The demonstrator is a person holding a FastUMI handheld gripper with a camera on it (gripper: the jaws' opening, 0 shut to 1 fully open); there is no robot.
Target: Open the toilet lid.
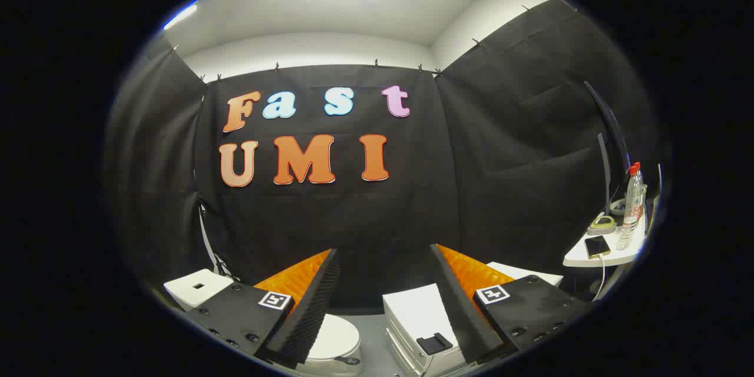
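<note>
My gripper [383, 253] is open, its two black-and-orange fingers spread wide with nothing between them. Below the left finger [306, 300] sits the white toilet, its lid [336, 339] closed flat and partly hidden by that finger. The toilet's white tank [197, 287] shows further left, beyond the finger's base. The gripper is held well above the toilet, pointing at the booth's back wall.
A white box-like unit [415, 315] with a black handle stands on the grey floor beside the toilet, under the right finger. At the right, a small white table [592, 259] carries a phone, a clear water bottle [631, 206] and small items, with cables hanging.
</note>
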